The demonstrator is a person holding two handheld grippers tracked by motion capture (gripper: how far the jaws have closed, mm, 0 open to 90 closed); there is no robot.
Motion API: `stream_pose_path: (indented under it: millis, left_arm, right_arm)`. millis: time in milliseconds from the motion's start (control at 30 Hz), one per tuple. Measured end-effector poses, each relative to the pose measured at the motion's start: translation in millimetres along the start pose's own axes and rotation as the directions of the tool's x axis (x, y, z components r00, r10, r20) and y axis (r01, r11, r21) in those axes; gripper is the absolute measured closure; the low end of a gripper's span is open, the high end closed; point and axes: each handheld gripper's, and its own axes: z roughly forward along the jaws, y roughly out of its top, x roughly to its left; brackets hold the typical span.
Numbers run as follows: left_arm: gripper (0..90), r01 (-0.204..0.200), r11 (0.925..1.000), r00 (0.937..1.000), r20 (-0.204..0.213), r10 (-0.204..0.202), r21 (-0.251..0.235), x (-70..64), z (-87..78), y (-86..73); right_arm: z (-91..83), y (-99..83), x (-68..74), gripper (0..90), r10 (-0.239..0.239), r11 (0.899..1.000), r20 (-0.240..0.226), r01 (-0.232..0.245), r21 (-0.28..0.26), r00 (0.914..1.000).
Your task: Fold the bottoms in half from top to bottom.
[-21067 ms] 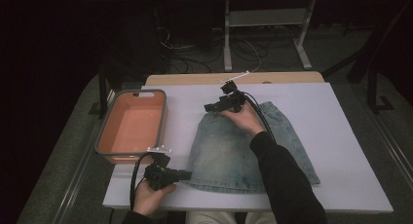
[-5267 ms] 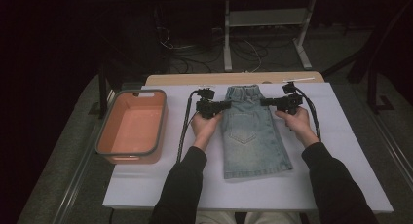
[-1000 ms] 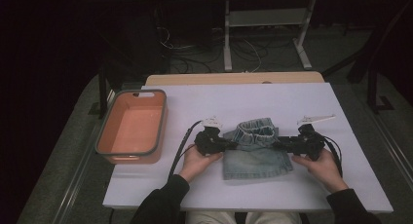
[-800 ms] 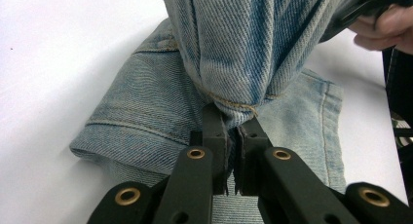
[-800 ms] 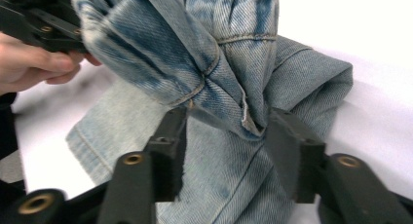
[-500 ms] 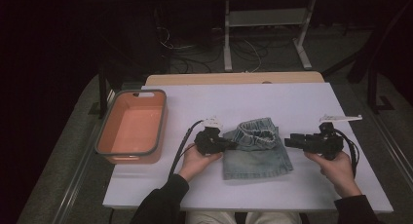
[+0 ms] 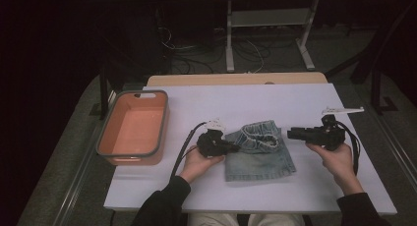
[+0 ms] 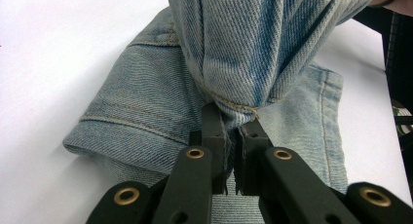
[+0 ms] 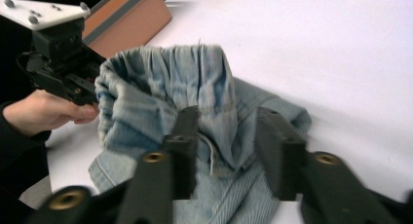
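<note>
The left gripper (image 8: pixel 233 136) has its jaws pressed together on a bunch of the denim shorts (image 8: pixel 253 48), pinching the cloth tight. The shorts (image 7: pixel 259 150) lie folded near the middle of the white table (image 7: pixel 246 100), with the waistband end lifted up. At 3 o'clock from the shorts, the right gripper (image 7: pixel 294 133) is held just beside them with its jaws spread wide and nothing between them. Far off at 9 o'clock sits an orange bin (image 7: pixel 132 127).

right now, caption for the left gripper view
Left claw shut on a pinched fold of the folded denim shorts over the white table.
</note>
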Motion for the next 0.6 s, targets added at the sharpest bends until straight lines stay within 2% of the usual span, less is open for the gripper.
stream_pose_path:
  millis: [233,433,600]
  left_arm:
    - [85.3,0.004,1.0000,1.0000,0.008,-0.004,-0.001,1.7,0.8,-0.5]
    - [85.3,0.008,1.0000,0.9999,0.012,-0.008,-0.002,2.5,1.2,-0.8]
    - [85.1,0.011,0.9999,0.9998,0.015,-0.011,-0.003,3.1,1.4,-1.1]
  right_arm:
    - [13.6,16.5,-11.0,89.1,-0.015,1.000,0.009,0.015,0.009,0.9999]
    - [27.9,25.6,-22.0,89.4,0.005,1.000,0.027,-0.005,0.013,0.9996]
    - [43.4,31.6,-26.2,89.3,0.003,1.000,0.029,-0.004,0.028,0.9996]
